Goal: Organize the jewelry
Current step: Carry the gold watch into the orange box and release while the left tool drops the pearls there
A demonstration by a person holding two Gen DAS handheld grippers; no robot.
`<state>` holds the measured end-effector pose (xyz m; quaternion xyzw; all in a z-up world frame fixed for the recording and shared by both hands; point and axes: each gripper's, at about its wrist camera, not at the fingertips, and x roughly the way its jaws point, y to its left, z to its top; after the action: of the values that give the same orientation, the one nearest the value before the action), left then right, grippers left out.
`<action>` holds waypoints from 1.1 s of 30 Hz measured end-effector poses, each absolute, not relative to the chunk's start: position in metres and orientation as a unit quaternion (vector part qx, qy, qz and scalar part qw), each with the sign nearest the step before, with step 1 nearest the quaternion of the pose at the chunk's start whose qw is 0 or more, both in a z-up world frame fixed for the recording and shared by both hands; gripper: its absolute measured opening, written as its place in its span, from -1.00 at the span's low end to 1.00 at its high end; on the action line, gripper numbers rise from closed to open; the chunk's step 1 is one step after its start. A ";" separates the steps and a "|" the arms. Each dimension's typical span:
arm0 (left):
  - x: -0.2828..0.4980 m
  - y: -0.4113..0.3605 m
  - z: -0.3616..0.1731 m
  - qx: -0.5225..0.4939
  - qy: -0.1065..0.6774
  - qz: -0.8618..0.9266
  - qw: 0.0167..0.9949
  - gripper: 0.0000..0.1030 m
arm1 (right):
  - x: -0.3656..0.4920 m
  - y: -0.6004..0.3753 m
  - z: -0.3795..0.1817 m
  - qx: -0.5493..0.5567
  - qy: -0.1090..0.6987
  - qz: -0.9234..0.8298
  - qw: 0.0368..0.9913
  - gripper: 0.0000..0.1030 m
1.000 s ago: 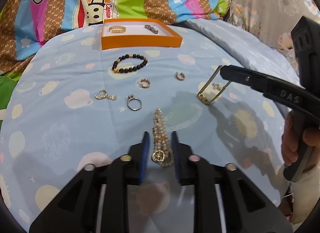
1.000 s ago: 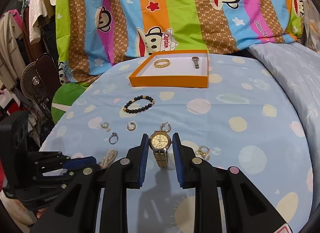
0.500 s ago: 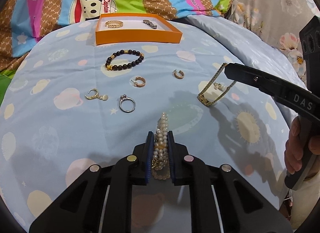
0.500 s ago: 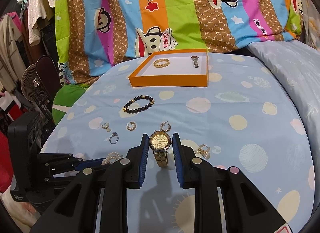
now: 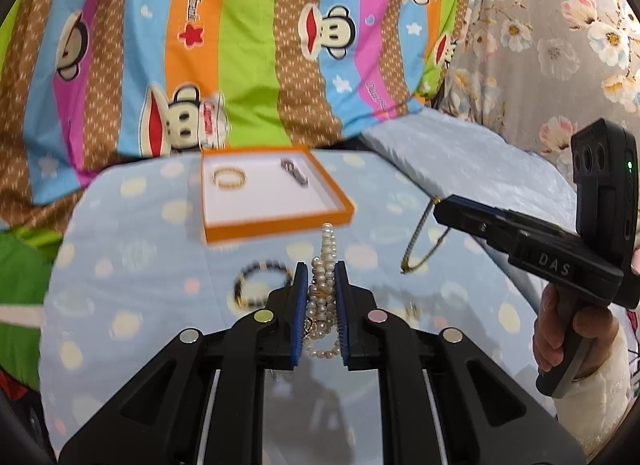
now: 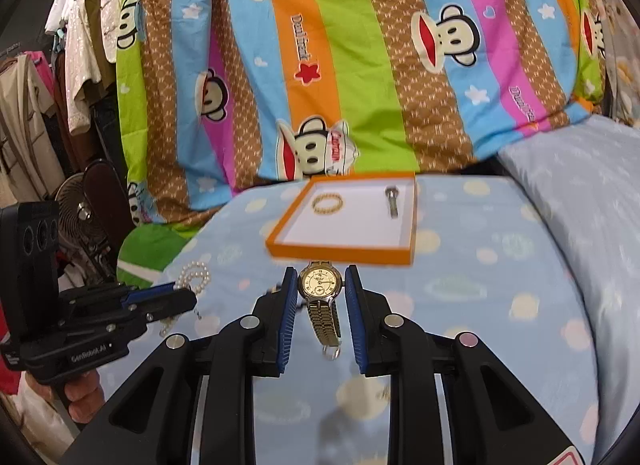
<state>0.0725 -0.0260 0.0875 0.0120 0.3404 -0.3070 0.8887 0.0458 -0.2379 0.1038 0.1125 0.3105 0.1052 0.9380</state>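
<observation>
My left gripper (image 5: 319, 279) is shut on a white pearl strand (image 5: 327, 245), which hangs off the blue dotted sheet (image 5: 140, 265); its top loop sticks up past the pads. My right gripper (image 6: 321, 283) is shut on a gold watch (image 6: 320, 283), dial facing me and metal band (image 6: 326, 325) dangling below. Just beyond both grippers lies the orange tray (image 5: 276, 226) (image 6: 340, 256), with a gold bracelet (image 5: 229, 178) (image 6: 328, 203) and a dark metal piece (image 5: 295, 172) (image 6: 392, 202) in it. The other gripper shows in each view: the right (image 5: 440, 212), the left (image 6: 191, 297).
A black bead bracelet (image 5: 262, 281) lies on the sheet left of my left gripper. A striped monkey-print quilt (image 6: 320, 65) rises behind the tray. A pale blue pillow (image 6: 580, 193) lies at the right. A fan (image 6: 76, 205) and hanging clothes (image 6: 80, 45) stand at the left.
My left gripper closed on the pearl strand, then rose with it. My right gripper lifted the watch off the sheet. Both moved toward the tray.
</observation>
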 end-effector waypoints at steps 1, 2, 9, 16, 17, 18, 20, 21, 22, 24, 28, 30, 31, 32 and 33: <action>0.083 -0.028 0.093 0.014 0.333 -0.302 0.893 -0.76 | 0.055 -0.239 0.107 0.112 0.307 0.105 0.939 -0.55; 0.090 -0.029 0.095 0.016 0.329 -0.298 0.896 -0.76 | 0.061 -0.241 0.108 0.112 0.306 0.105 0.940 -0.55; 0.169 -0.042 0.081 0.004 0.344 -0.271 0.899 -0.76 | 0.134 -0.259 0.097 0.143 0.319 0.097 0.932 -0.55; 0.234 -0.057 0.032 -0.001 0.395 -0.252 0.884 -0.76 | 0.205 -0.255 0.056 0.151 0.370 0.100 0.911 -0.55; 0.239 -0.059 0.025 0.003 0.400 -0.248 0.882 -0.76 | 0.214 -0.252 0.048 0.149 0.380 0.100 0.908 -0.55; 0.245 -0.061 0.020 0.005 0.405 -0.245 0.881 -0.76 | 0.221 -0.250 0.042 0.146 0.386 0.098 0.906 -0.55; 0.258 -0.064 0.007 0.002 0.420 -0.244 0.874 -0.76 | 0.238 -0.246 0.032 0.142 0.398 0.092 0.902 -0.55; 0.263 -0.064 0.003 0.001 0.425 -0.242 0.872 -0.75 | 0.248 -0.245 0.025 0.142 0.406 0.091 0.898 -0.55; 0.270 -0.066 -0.004 0.000 0.433 -0.240 0.869 -0.75 | 0.259 -0.244 0.019 0.143 0.415 0.088 0.894 -0.55; 0.277 -0.067 -0.012 0.001 0.440 -0.234 0.867 -0.75 | 0.276 -0.244 0.010 0.145 0.428 0.082 0.889 -0.55; 0.290 -0.066 -0.026 -0.003 0.453 -0.229 0.862 -0.75 | 0.308 -0.245 -0.003 0.150 0.447 0.069 0.879 -0.55; 0.292 -0.066 -0.029 -0.001 0.451 -0.227 0.863 -0.75 | 0.321 -0.243 -0.006 0.146 0.452 0.062 0.878 -0.55; 0.293 -0.068 -0.029 0.002 0.448 -0.226 0.865 -0.73 | 0.328 -0.242 -0.008 0.145 0.456 0.059 0.876 -0.55; 0.293 -0.069 -0.029 0.007 0.445 -0.225 0.867 -0.73 | 0.332 -0.241 -0.008 0.146 0.457 0.059 0.876 -0.55; 0.294 -0.069 -0.029 0.008 0.443 -0.225 0.867 -0.73 | 0.336 -0.240 -0.009 0.149 0.458 0.059 0.874 -0.54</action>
<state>0.2937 -0.0693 -0.0294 0.0082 0.4434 -0.2254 0.8675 0.3361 -0.2402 -0.0087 0.1488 0.4583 0.0588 0.8743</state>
